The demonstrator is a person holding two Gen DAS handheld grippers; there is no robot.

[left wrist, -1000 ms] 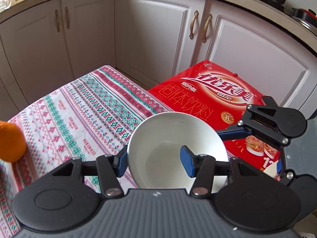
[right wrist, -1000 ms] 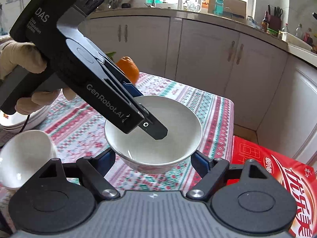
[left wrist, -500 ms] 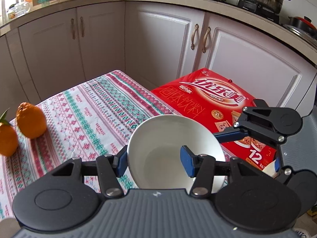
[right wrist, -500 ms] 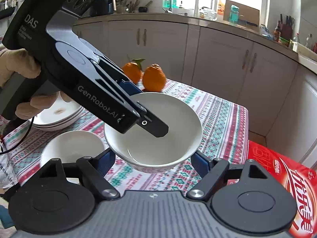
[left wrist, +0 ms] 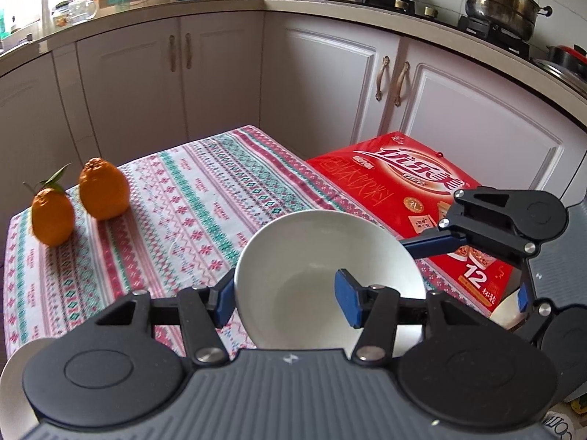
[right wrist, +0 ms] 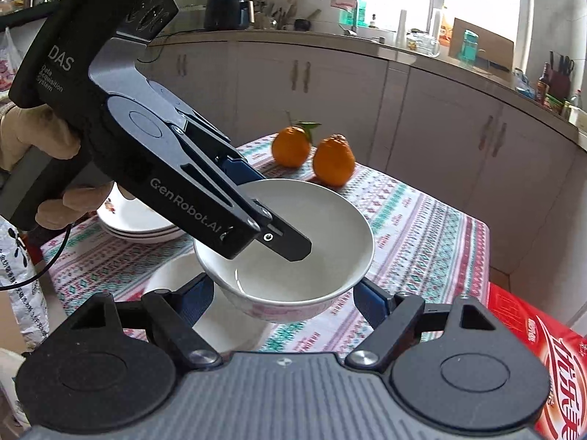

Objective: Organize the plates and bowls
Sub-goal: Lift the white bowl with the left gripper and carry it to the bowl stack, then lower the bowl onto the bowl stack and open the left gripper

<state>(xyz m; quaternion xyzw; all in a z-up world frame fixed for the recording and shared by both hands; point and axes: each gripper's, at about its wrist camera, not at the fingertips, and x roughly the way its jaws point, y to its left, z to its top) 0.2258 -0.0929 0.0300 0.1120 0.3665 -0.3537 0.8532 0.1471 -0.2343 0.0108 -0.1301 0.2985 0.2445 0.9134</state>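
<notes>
Your left claw (left wrist: 284, 300) pinches the rim of a white bowl (left wrist: 326, 278), one finger inside and one outside, and holds it in the air above the near edge of the bench (left wrist: 176, 220). Your right claw (right wrist: 284, 299) is spread wide, with its fingers on both sides of the bowl's base; I cannot tell if they touch it. Under the bowl a second bowl (right wrist: 172, 278) rests on the bench. A stack of plates (right wrist: 135, 220) lies behind your left hand (right wrist: 40, 146). Two oranges (right wrist: 312, 148) stand further back.
</notes>
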